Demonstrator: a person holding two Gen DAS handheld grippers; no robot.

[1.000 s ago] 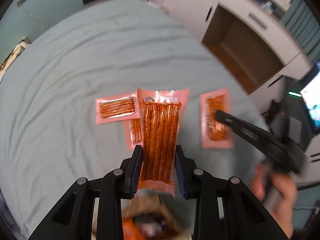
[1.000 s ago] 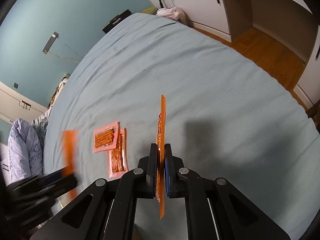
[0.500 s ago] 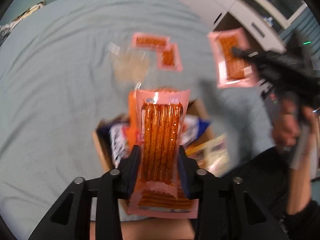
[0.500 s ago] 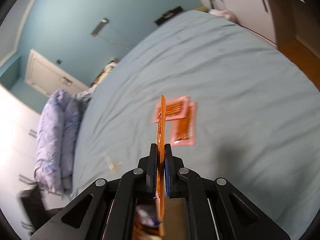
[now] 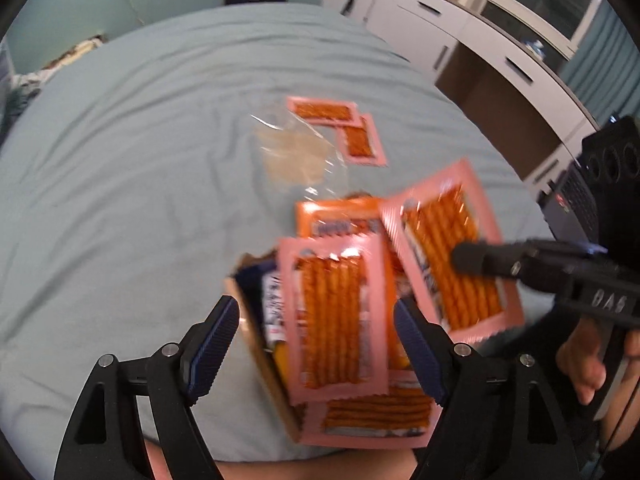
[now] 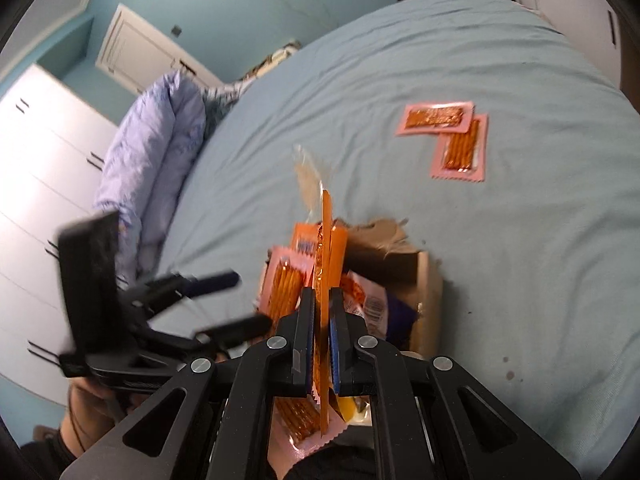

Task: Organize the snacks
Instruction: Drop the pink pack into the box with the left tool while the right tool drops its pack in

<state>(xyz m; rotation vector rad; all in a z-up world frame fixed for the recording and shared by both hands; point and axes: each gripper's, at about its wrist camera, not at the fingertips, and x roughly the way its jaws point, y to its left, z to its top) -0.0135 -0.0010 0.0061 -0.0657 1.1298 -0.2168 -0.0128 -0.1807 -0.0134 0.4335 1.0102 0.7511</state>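
I am dropping one snack packet (image 5: pixel 334 316) from my spread left gripper (image 5: pixel 316 336) into the box (image 5: pixel 260 344) at the bed's near edge; my right gripper (image 6: pixel 321 344), clamping another packet (image 6: pixel 326 264), needs lowering next.

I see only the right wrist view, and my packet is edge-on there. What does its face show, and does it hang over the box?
Observer: In the left wrist view, your right tongs pinch a pink packet of orange sticks, its flat face towards the camera. It overlaps the right side of the cardboard box.
Operator: Do the left tongs hold something?
Observer: No. The left tongs stand wide open. A second pink packet sits between the fingers and touches neither.
Operator: Is the near edge of the box free?
Observer: No, a third pink packet lies crosswise over it.
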